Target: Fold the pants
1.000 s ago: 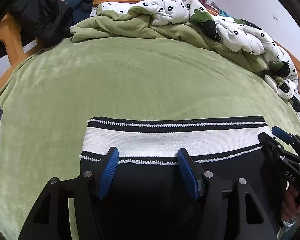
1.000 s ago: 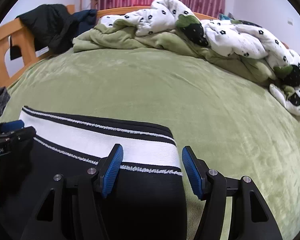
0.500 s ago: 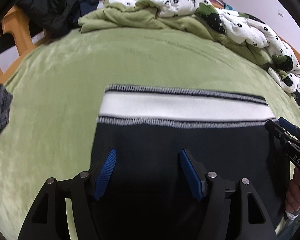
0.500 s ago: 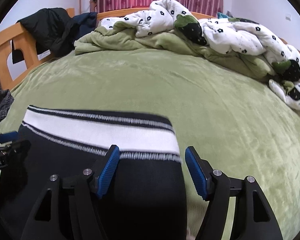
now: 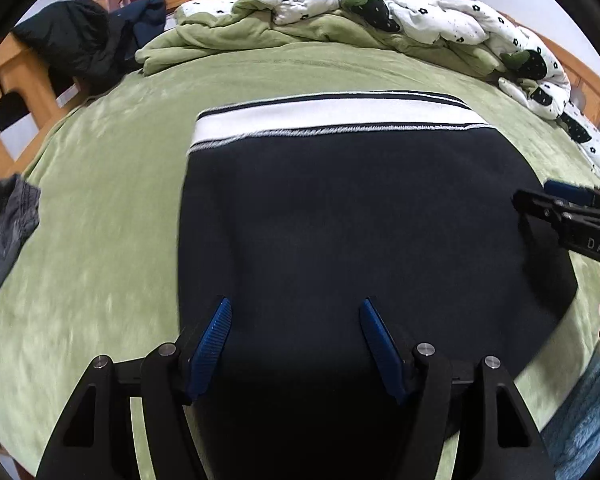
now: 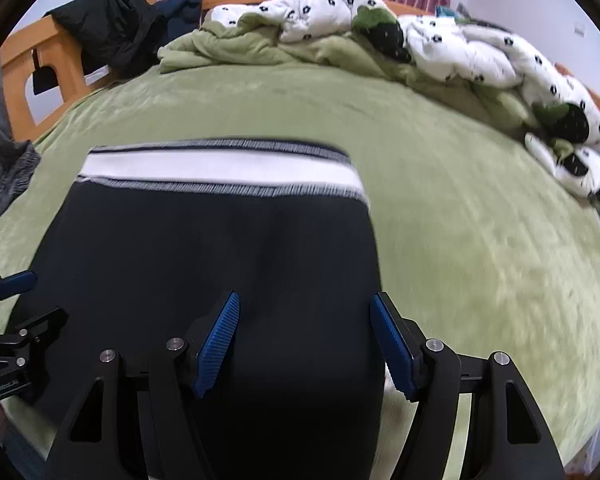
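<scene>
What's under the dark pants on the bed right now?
The pants lie flat on the green blanket, which shows all around them. Whatever is directly beneath the fabric is covered, and their near end is hidden behind the fingers, so I cannot tell more.

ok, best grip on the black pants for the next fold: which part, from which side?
Probably the near hem corners of the pants, one per gripper, coming in low from the near edge. They lie flat on the green bedspread with the white waistband at the far end. Left gripper and right gripper are open above the fabric.
</scene>
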Action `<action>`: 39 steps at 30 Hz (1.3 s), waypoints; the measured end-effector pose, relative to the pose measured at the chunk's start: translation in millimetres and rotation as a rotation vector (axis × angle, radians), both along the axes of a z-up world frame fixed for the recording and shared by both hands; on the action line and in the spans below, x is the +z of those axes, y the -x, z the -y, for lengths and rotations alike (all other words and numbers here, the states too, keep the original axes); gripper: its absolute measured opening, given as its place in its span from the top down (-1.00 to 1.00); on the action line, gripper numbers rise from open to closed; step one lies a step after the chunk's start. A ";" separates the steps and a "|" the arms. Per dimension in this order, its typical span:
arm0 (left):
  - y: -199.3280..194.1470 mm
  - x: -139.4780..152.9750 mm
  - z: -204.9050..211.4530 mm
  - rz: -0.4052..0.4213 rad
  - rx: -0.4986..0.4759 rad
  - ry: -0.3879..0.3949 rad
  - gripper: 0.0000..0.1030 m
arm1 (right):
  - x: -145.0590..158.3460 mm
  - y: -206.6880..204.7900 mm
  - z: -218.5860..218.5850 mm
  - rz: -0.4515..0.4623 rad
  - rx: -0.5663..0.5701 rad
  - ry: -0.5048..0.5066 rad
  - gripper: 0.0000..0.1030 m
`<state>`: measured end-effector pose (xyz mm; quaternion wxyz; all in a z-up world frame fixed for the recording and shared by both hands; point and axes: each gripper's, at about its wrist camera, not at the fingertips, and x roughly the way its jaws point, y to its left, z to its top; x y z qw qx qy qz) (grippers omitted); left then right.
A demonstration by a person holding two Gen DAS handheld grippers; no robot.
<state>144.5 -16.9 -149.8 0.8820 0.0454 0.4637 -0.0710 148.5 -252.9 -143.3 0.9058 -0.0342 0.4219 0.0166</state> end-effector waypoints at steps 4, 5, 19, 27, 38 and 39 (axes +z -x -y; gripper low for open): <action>23.5 2.8 -21.1 -0.003 0.046 0.062 -0.40 | -5.2 22.7 0.5 -0.039 0.002 -0.019 -0.30; 26.5 2.6 -24.9 -0.015 0.058 0.074 -0.41 | -6.5 28.6 -0.4 -0.045 0.007 -0.018 -0.30; 110.9 40.8 -47.4 0.009 0.140 0.182 -0.37 | 50.5 137.3 23.2 0.124 -0.071 -0.162 -0.31; 159.1 68.9 -43.3 0.100 0.157 0.183 -0.37 | 64.0 185.8 15.0 0.137 -0.038 -0.113 -0.31; 187.9 82.1 -31.1 0.136 0.159 0.141 -0.37 | 59.8 231.6 25.9 0.150 -0.037 -0.134 -0.92; 188.7 82.5 -29.3 0.140 0.163 0.129 -0.37 | 59.3 234.2 26.6 0.151 -0.041 -0.137 -0.92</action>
